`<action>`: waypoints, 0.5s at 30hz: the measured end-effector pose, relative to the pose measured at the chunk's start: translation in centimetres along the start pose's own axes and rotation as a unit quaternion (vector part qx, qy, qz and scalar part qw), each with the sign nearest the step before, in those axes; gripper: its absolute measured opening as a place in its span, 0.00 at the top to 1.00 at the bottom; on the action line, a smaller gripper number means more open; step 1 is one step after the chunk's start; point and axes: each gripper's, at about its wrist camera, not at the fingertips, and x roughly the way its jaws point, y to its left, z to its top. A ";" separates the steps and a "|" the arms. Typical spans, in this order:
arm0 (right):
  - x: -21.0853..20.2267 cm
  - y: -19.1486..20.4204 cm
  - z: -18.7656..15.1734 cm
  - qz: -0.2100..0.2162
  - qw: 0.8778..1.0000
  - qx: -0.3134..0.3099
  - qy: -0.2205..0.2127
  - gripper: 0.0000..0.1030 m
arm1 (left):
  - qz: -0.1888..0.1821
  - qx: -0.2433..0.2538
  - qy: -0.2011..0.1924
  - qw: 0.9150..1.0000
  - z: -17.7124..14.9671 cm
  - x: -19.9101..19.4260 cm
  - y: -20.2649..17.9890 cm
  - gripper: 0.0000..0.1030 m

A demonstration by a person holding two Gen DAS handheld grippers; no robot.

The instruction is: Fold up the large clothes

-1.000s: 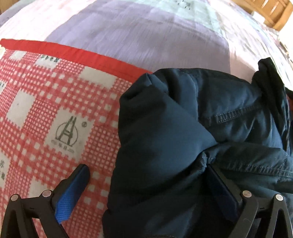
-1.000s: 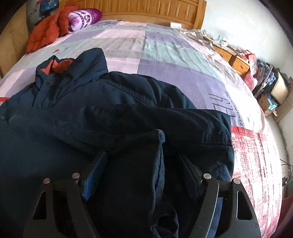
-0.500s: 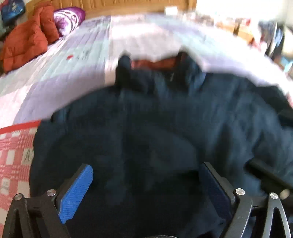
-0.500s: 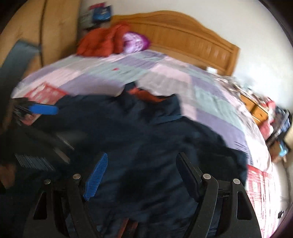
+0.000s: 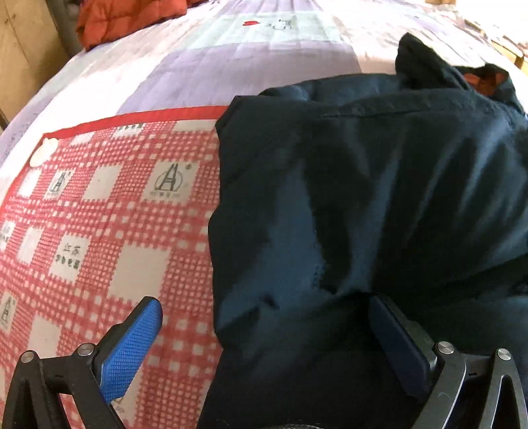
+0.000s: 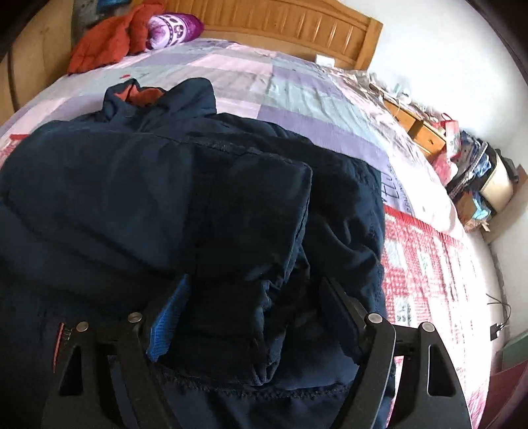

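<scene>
left wrist: close, steeply down | right wrist: same | shared: jacket [image 5: 379,198]

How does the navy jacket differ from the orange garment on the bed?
The navy jacket lies close to the camera, partly over the red checked blanket; the orange garment sits far off, bunched by the headboard. The jacket looks bulkier, with an orange lining at its collar. Both rest on the bed.

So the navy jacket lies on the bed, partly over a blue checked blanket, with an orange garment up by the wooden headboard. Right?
Not quite. The blanket under the navy jacket is red and white checked, not blue, as the left wrist view shows. The rest holds: the jacket lies on the bed, and the orange garment sits by the wooden headboard.
</scene>
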 end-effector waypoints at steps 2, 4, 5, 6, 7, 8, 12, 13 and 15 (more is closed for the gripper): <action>0.1 -0.1 -0.1 0.006 1.000 0.015 0.000 0.20 | 0.014 0.018 -0.006 1.000 0.1 -0.1 -0.6 0.00; 0.0 0.0 -0.3 0.001 1.000 0.012 -0.003 0.20 | 0.018 0.023 -0.005 1.000 -0.2 -0.4 -1.1 0.00; -0.1 0.1 -0.4 0.000 1.000 0.011 -0.001 0.20 | 0.021 0.022 -0.003 1.000 0.0 -0.7 -1.1 0.00; -0.2 0.3 -0.5 0.001 1.000 0.011 0.001 0.20 | 0.024 0.026 -0.004 0.999 0.1 -0.9 -1.2 0.03; -0.4 0.4 -0.2 0.001 1.000 0.008 0.003 0.20 | 0.029 0.036 -0.008 0.999 0.5 -1.5 -1.8 0.04; -0.7 0.5 -0.1 -0.002 1.000 0.002 0.004 0.21 | 0.027 0.044 -0.013 0.999 0.5 -2.3 -2.3 0.06; -5.1 1.9 1.3 -0.009 0.997 -0.015 -0.074 0.20 | -0.042 0.077 -0.082 0.993 1.7 -7.1 -6.0 0.06; -6.5 2.9 2.1 0.001 0.995 -0.018 -0.103 0.20 | -0.059 0.083 -0.095 0.990 2.5 -7.9 -7.3 0.06; -7.1 5.0 4.1 0.024 0.993 -0.027 -0.115 0.19 | -0.107 0.078 -0.113 0.985 5.0 -8.8 -9.9 0.05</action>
